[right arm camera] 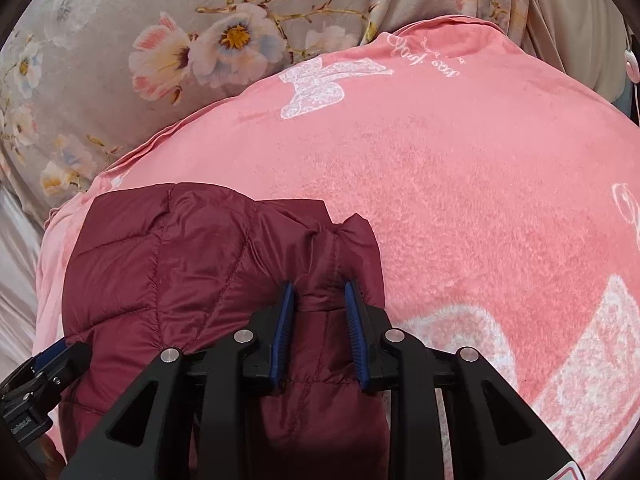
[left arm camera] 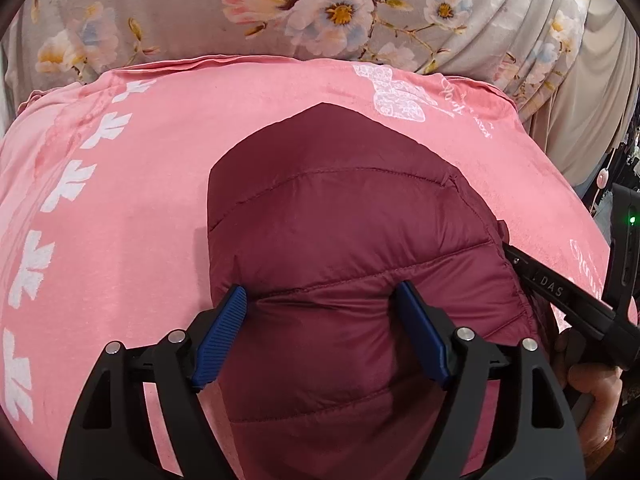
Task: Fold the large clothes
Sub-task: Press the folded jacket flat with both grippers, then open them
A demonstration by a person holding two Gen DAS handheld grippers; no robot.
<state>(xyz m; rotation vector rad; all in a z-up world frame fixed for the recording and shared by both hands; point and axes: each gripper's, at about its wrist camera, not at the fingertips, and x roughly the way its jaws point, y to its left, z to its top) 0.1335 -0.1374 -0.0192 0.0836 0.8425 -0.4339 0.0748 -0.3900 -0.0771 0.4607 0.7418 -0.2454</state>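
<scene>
The maroon quilted jacket (left arm camera: 344, 248) lies folded into a compact bundle on a pink blanket (left arm camera: 132, 208) spread over a bed with floral bedding (left arm camera: 280, 4). In the left wrist view the left gripper (left arm camera: 320, 308) hovers over the bundle's near part with its fingers (left arm camera: 224, 320) wide apart; no pad presses the fabric, so nothing is held there. The right gripper (right arm camera: 318, 304) stands at the bundle's right edge, fingers (right arm camera: 284, 312) narrow and closed on a raised ridge of the jacket's fabric. A hand (left arm camera: 592, 384) grips the right tool at the frame's edge. Judgement: the fold appears to be in its closing stage, the left side released and the right side not yet let go. The next move likely calls for setting the pinched ridge down flat and opening the right fingers without dragging the layers, then pressing the puffy bundle to stop it from springing open.
</scene>
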